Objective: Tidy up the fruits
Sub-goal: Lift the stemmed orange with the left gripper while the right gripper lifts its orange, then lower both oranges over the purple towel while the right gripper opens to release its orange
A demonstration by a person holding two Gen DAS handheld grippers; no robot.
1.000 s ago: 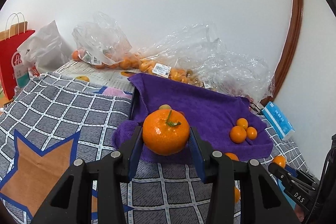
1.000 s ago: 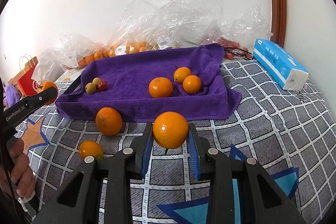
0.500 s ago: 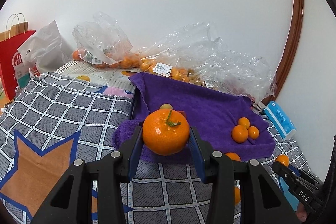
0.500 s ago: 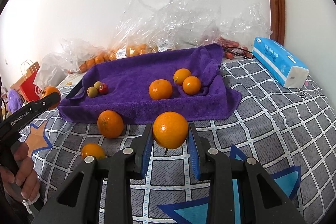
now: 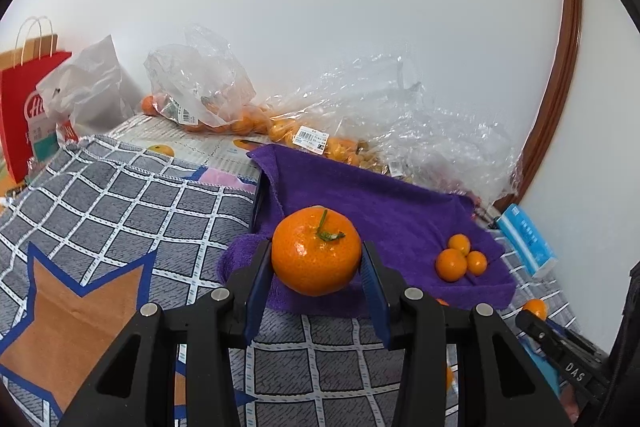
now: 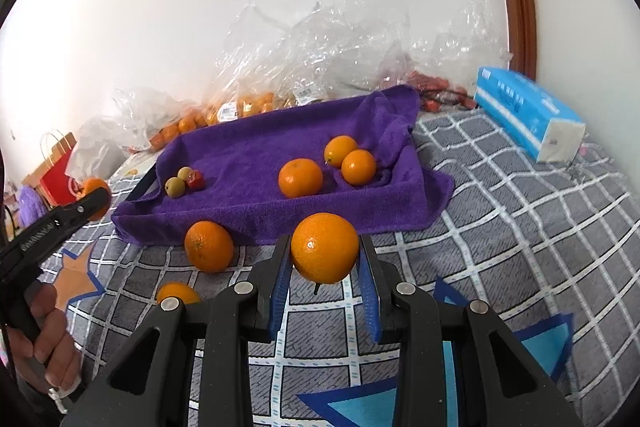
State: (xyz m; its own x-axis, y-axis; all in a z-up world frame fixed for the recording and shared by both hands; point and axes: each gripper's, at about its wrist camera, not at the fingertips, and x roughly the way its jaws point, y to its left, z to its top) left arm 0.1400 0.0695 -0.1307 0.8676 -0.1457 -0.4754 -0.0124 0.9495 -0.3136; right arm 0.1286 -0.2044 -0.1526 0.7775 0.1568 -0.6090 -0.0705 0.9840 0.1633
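My left gripper (image 5: pixel 316 263) is shut on a large orange with a green stem (image 5: pixel 316 250), held above the near left corner of the purple towel-lined tray (image 5: pixel 372 195). My right gripper (image 6: pixel 325 259) is shut on a smaller orange (image 6: pixel 324 247) just in front of the tray (image 6: pixel 256 155). Three oranges (image 6: pixel 301 177) sit at the tray's right end, and two greenish fruits with a red one (image 6: pixel 185 181) at its left. Two loose oranges (image 6: pixel 209 246) lie on the blanket before the tray.
Clear plastic bags of small oranges (image 5: pixel 248 119) line the wall behind the tray. A blue tissue pack (image 6: pixel 528 113) lies at the right, a red paper bag (image 5: pixel 24 107) at the left. A hand (image 6: pixel 44 343) grips the left tool's handle. A checked blanket (image 6: pixel 500 211) covers the surface.
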